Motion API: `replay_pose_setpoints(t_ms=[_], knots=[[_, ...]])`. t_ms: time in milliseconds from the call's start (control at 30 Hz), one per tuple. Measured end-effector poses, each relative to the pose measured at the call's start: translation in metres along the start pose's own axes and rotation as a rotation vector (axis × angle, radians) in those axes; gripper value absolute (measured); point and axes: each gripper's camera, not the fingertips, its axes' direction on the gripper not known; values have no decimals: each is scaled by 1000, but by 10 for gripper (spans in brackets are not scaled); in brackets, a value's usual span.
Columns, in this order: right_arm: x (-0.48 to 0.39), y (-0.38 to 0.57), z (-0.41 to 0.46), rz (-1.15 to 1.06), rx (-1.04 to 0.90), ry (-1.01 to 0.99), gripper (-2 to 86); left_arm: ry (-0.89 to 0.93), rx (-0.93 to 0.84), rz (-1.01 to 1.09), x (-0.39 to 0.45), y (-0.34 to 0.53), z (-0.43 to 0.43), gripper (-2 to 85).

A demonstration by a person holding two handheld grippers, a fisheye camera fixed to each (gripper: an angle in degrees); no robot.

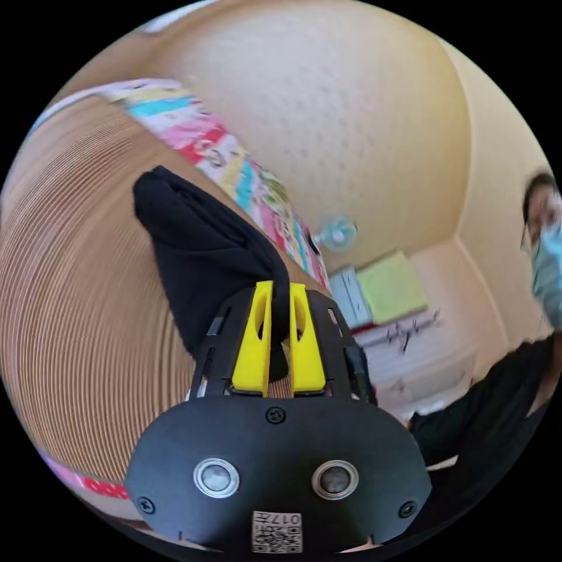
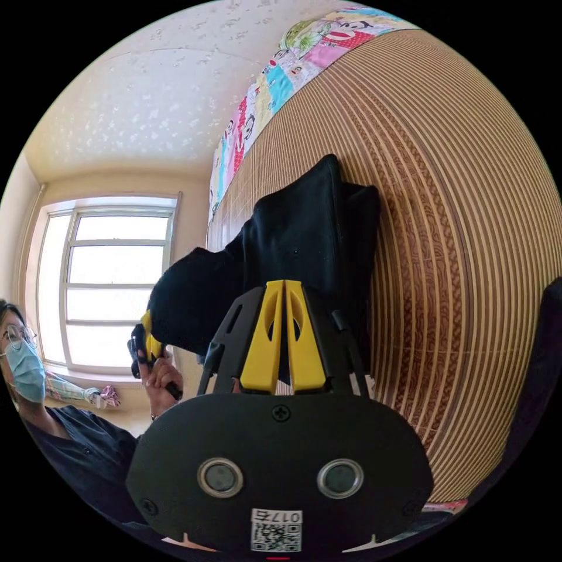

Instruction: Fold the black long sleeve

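Ribbed bamboo matting (image 1: 76, 304) spreads under both views, a patchwork quilt (image 1: 234, 170) edging it toward twelve o'clock. Left gripper (image 1: 281, 310) is clenched on a bunch of the black long sleeve (image 1: 199, 252), which trails to ten o'clock across the mat. Right gripper (image 2: 284, 310) pinches the same garment, draped toward twelve o'clock; it looks soft, light and limp, best taken at hems or shoulder seams.

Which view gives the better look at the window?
The right gripper view: the window shows with its frame and panes, bright, behind the person. The left gripper view faces a wall and shelves, so it offers nothing of it.
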Motion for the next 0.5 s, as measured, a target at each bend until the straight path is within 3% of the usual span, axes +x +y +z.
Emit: replay_pose_setpoints(t_ms=[67, 167, 233, 333, 500], knots=[[13, 10, -17, 37, 44, -19, 5, 28, -178, 216, 64, 7, 72, 53], [35, 26, -54, 84, 148, -59, 9, 120, -457, 299, 98, 41, 165, 70], [45, 35, -78, 86, 207, -63, 12, 138, -532, 298, 104, 62, 191, 73], [60, 44, -116, 94, 282, 5, 31, 94, -407, 232, 95, 80, 173, 78], [79, 34, -125, 62, 264, -39, 99, -90, -253, -83, 23, 85, 131, 135]])
